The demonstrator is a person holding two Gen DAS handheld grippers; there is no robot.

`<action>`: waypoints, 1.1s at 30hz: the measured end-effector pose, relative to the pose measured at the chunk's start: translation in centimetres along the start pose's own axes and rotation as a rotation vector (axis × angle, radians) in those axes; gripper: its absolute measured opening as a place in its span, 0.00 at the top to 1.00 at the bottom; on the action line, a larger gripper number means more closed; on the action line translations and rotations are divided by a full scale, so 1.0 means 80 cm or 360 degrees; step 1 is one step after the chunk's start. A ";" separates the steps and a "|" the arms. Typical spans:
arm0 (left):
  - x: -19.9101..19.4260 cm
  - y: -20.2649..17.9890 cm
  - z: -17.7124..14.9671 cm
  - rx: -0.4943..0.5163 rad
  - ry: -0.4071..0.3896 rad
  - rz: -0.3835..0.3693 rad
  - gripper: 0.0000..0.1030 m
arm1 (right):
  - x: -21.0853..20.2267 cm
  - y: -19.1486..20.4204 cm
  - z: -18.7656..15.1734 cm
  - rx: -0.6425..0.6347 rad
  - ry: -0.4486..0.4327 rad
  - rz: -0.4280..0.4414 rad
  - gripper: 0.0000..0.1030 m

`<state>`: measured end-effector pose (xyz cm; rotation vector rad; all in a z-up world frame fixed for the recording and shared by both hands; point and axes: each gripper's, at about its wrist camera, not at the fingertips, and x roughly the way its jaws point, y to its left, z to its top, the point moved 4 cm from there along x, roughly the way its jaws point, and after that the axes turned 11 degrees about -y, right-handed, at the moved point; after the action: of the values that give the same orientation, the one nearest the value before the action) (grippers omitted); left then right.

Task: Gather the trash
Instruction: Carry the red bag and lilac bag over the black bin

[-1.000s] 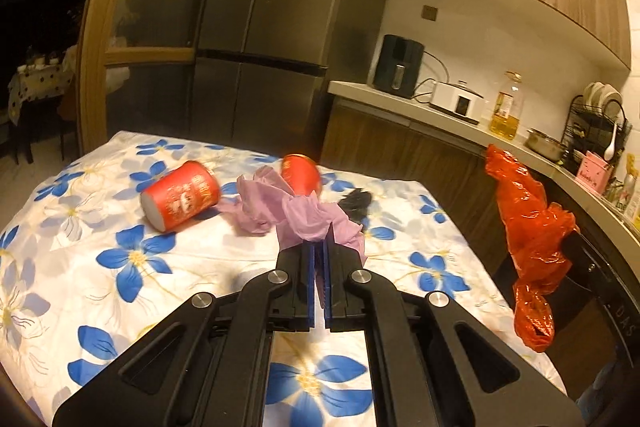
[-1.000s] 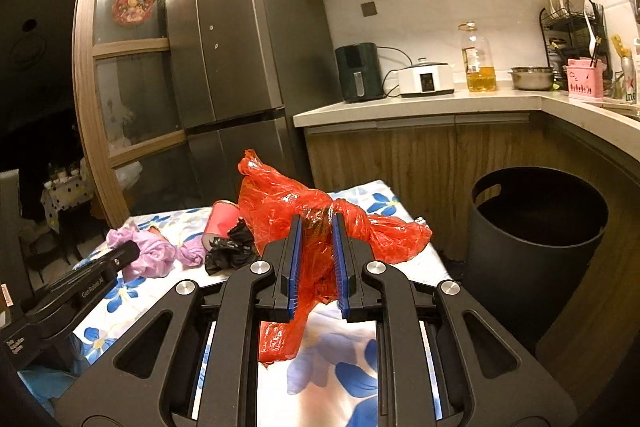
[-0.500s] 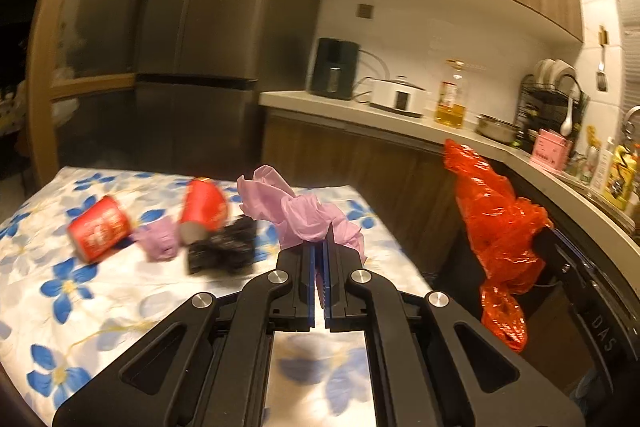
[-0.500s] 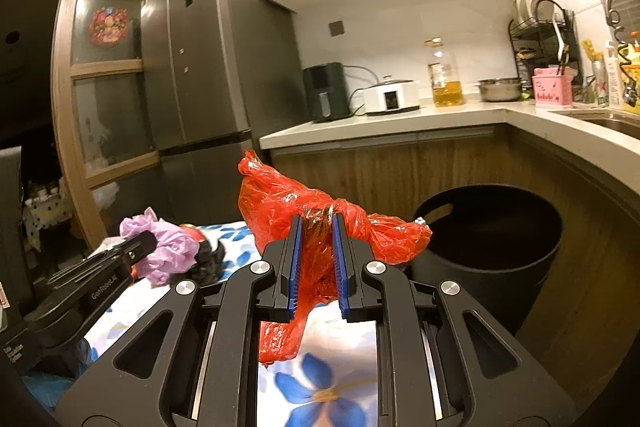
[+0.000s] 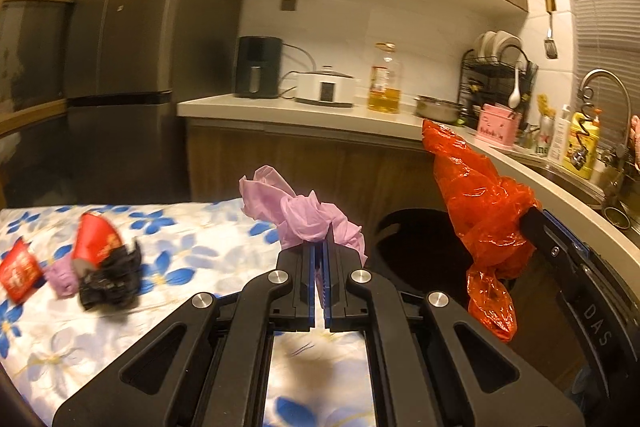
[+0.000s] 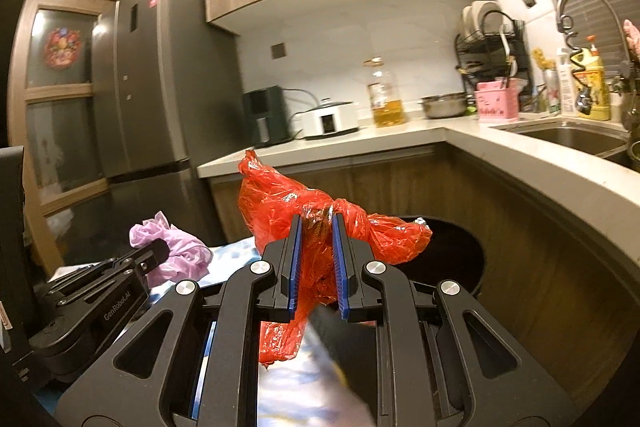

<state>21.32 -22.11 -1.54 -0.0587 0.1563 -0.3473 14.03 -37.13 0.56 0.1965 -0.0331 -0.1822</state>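
Left wrist view: the left gripper [image 5: 320, 255] is clamped tight on a crumpled pink plastic bag [image 5: 304, 215], jaws nearly together with only a thin fold between them. Over to the right, the right gripper [image 5: 532, 223] comes in from the edge, carrying a red plastic bag [image 5: 480, 203] that hangs above the black bin [image 5: 416, 247]. Back on the left, on the floral tablecloth [image 5: 192, 259], more trash waits: two red cups [image 5: 96, 239], a black wad [image 5: 112, 279] and a small pink scrap [image 5: 60, 275].

Right wrist view: the right gripper [image 6: 316, 247] pinches a bunched neck of the red plastic bag [image 6: 280, 211], jaws narrow but held apart by the plastic. The black bin [image 6: 460, 259] sits just beyond, on the floor against the wooden cabinets. The left gripper [image 6: 156, 255] is on the near left with its pink plastic bag [image 6: 176, 247].

This looks like the carry-to-bin step, both hands loaded. Next, each bag needs to be right over the bin's mouth before the jaws let go; light plastic may cling to the pads.
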 end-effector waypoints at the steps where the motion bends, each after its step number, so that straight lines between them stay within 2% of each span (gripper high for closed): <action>1: 0.004 -0.007 0.001 0.0008 -0.0002 -0.0015 0.98 | 0.003 -0.007 0.002 -0.0002 -0.0003 -0.0018 0.86; 14: 0.067 -0.079 0.012 0.0058 0.0001 -0.0179 0.98 | 0.046 -0.063 0.015 0.0008 0.0009 -0.0150 0.86; 33: 0.122 -0.114 -0.004 0.0071 0.0112 -0.0219 0.98 | 0.081 -0.090 0.002 0.0007 0.0069 -0.0171 0.86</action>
<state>27.30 -34.05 -2.49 -0.0128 0.2146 -0.4901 19.11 -45.30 -0.62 0.2069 0.0205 -0.2851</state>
